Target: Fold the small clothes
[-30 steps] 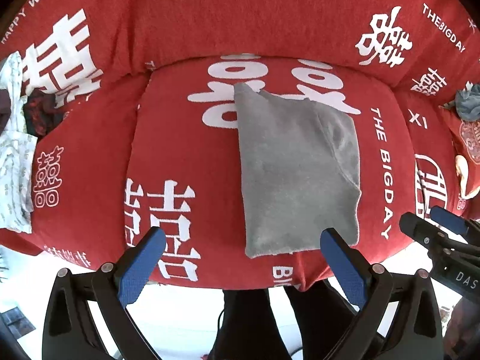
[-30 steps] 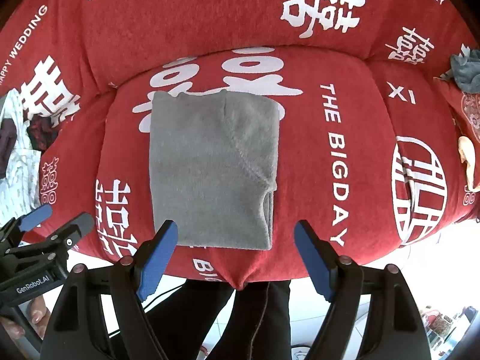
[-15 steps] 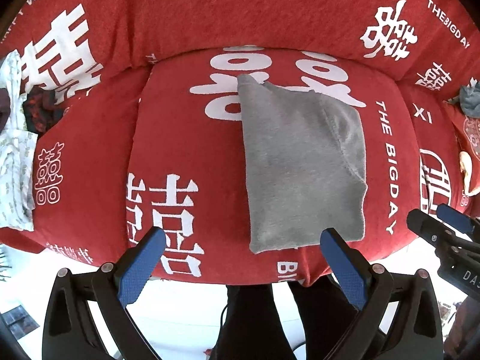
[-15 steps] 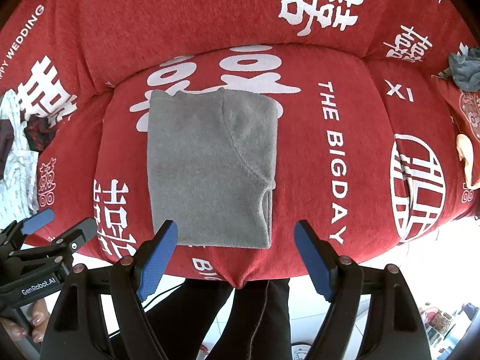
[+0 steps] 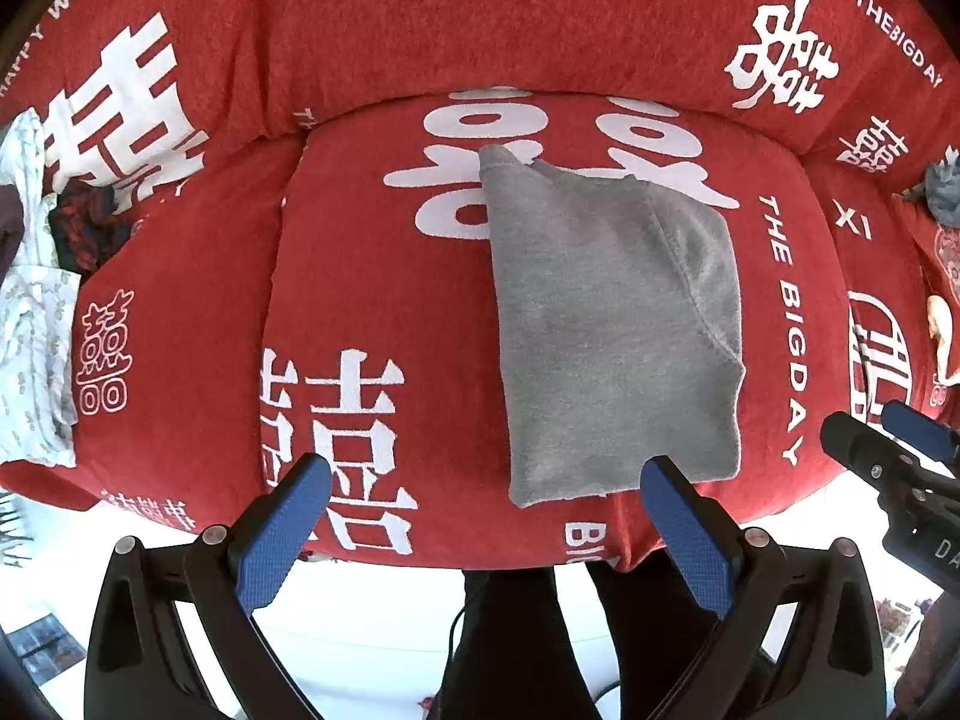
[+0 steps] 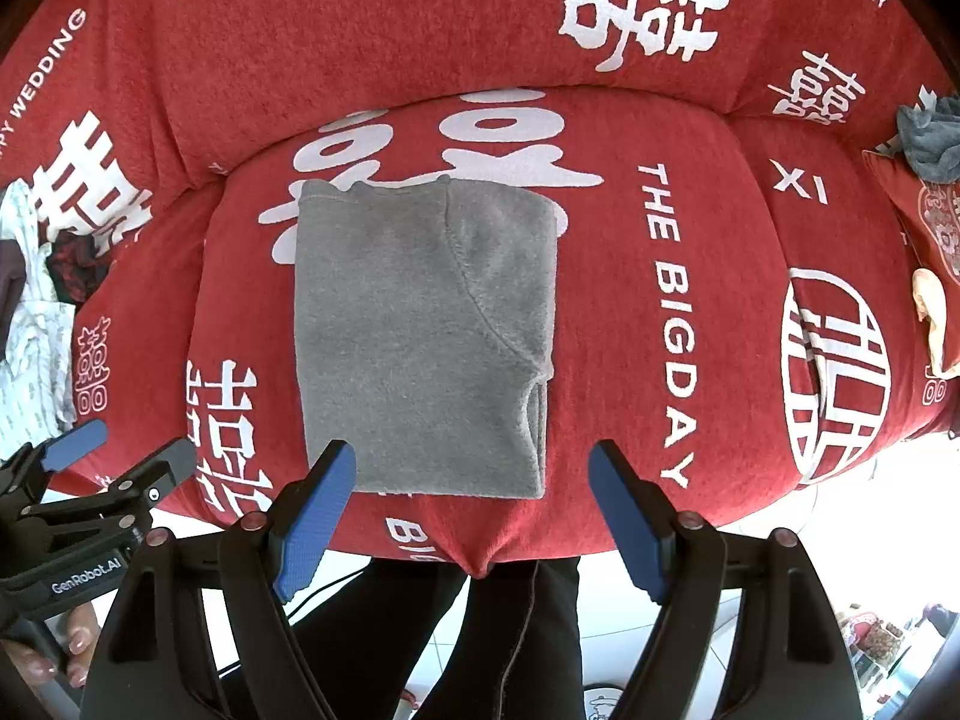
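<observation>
A grey fleece garment (image 5: 606, 324) (image 6: 420, 336) lies folded into a flat rectangle on the middle seat cushion (image 5: 372, 276) of a red sofa with white lettering. My left gripper (image 5: 486, 480) hangs above the cushion's front edge, open, with nothing between its blue pads; the garment's near edge lies just beyond its right finger (image 5: 678, 516). My right gripper (image 6: 471, 468) is open too, above the garment's near edge, empty. Each gripper shows at the edge of the other's view: the right gripper (image 5: 888, 444) and the left gripper (image 6: 114, 450).
A heap of clothes, white patterned and dark red (image 5: 42, 276) (image 6: 42, 288), lies on the left cushion. A grey cloth (image 6: 930, 144) and a pale item (image 6: 930, 312) lie on the right. A person's dark trouser legs (image 6: 450, 630) stand before the sofa.
Almost nothing has changed; the left wrist view has drifted slightly, so the garment sits a little further right and lower. Both grippers stay open.
</observation>
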Demonstrator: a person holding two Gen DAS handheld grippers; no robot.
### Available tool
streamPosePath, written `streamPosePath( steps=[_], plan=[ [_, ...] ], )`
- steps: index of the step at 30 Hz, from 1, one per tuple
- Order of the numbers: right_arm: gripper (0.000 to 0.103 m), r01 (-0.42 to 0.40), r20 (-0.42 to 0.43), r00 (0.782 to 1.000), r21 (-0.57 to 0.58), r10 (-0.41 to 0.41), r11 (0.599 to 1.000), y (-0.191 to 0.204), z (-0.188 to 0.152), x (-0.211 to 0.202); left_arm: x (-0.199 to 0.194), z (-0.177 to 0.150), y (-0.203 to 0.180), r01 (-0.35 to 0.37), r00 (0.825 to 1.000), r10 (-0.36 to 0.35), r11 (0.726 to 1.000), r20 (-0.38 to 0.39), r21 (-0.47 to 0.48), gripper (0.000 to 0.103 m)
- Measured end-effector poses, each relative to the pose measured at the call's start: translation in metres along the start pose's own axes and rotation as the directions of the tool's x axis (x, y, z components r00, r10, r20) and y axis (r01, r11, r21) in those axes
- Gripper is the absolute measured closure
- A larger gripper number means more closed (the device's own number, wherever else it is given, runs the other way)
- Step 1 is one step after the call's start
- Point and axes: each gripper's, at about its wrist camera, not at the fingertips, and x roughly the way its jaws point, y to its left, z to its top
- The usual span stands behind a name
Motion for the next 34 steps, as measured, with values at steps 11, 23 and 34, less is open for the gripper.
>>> streamPosePath(
  steps=[11,23,34],
  plan=[
    [0.021,0.000,-0.001,1.000,0.000,0.000,1.000,0.001,-0.001,0.001,0.003,0.003,0.001,-0.011,1.000,0.012,1.000,-0.006,0.008,0.000],
    [0.021,0.000,-0.010,1.000,-0.030,-0.001,1.000,0.008,0.006,0.007,0.005,0.006,0.004,-0.012,1.000,0.012,1.000,0.000,-0.013,0.000],
    [0.021,-0.001,-0.016,1.000,-0.038,0.001,0.999,0.007,0.013,0.008,0.004,0.009,0.000,-0.004,1.000,0.003,1.000,0.008,0.005,0.000]
  ],
)
